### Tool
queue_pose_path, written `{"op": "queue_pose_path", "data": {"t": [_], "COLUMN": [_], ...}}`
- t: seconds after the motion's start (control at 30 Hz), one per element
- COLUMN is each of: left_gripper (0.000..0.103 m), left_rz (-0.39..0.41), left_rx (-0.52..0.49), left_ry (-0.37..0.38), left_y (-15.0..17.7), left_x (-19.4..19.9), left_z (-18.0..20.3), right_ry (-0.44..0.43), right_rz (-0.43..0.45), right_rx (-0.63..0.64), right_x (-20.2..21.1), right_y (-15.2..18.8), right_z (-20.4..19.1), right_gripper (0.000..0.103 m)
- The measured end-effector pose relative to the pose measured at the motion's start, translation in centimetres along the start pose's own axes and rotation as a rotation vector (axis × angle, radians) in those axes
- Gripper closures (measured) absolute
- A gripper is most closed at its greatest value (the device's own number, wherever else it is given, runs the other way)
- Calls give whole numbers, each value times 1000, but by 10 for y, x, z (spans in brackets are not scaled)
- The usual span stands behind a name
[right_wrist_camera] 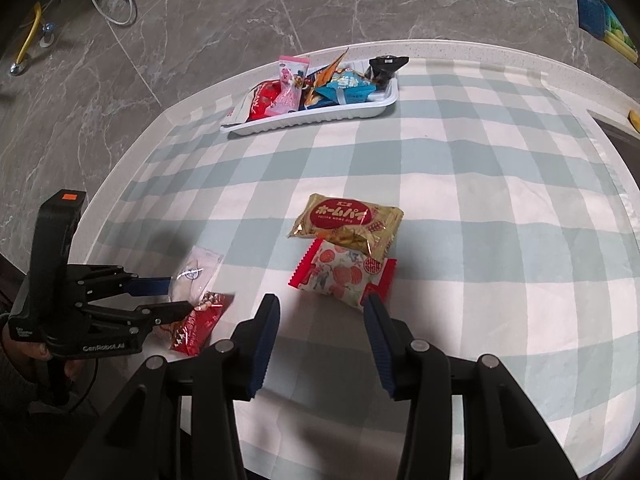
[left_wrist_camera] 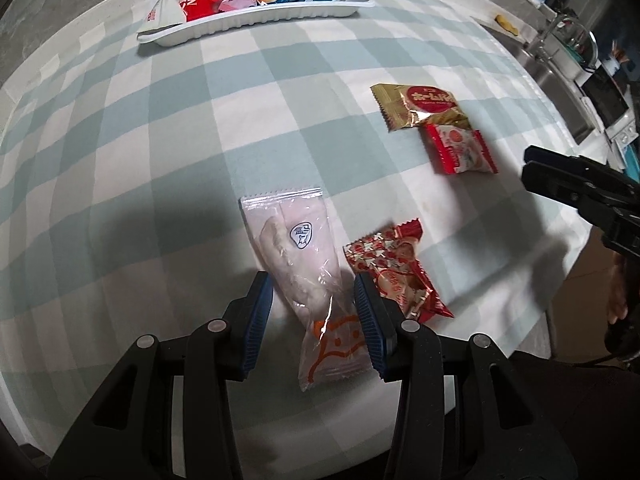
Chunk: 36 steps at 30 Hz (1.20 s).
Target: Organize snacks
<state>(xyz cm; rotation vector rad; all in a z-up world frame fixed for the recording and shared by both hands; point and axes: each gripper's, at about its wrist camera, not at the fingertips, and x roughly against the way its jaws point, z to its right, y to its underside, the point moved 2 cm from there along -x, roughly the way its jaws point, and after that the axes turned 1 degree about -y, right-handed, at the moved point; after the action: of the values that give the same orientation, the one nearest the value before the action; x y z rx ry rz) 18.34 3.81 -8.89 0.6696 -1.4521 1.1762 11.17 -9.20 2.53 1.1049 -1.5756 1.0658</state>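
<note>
We see the left tongs [left_wrist_camera: 314, 300] spread apart on either side of a pale pink packet [left_wrist_camera: 294, 248] that lies flat on the checked cloth [left_wrist_camera: 240, 128] covering the counter [right_wrist_camera: 520, 50]; whether the pads touch the wrapper we cannot tell. A red starred packet [left_wrist_camera: 394, 264] lies just beside it on the right, its edge under the right pad. Our right tongs [right_wrist_camera: 322, 306] are also apart, holding nothing, just short of a red and white strawberry packet [right_wrist_camera: 344, 276]. A gold packet [right_wrist_camera: 348, 222] overlaps that one's far edge. At the far side of the cloth, a white tray [right_wrist_camera: 320, 118] holds several more snacks piled together.
</note>
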Motion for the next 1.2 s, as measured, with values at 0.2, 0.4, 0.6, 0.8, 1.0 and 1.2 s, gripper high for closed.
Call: {"op": "queue_pose_path", "data": {"t": [0.2,0.4,0.6,0.8,1.0,1.2], "left_gripper": [63,63,63,63,63,63], "left_rz": [13,21,29,33,45,53], "left_rx": [-13,10,2,-6,-25,-48], "left_ry": [-44,-28,-31,-35,-52,-66], "left_y": [-5,-11,-12,-9,-6,-3], "left_x": [-4,-5,-5,-5,-5,-5], "left_z": [0,-10,-8,-6,-2,2], "right_ry": [23,45,62,60,31,-34], "right_rz": [-1,-10,-53,-170,-205,-211], "right_rx": [66,207,366,446,453,348], "right_x": [-1,-9,-31,-60,-60,-57], "right_y": [-1,-5,-16,-20,-15,-25], "right_z": [-1,-10,-16,-10,-6,1], "right_gripper": [55,53,52,49,48,69]}}
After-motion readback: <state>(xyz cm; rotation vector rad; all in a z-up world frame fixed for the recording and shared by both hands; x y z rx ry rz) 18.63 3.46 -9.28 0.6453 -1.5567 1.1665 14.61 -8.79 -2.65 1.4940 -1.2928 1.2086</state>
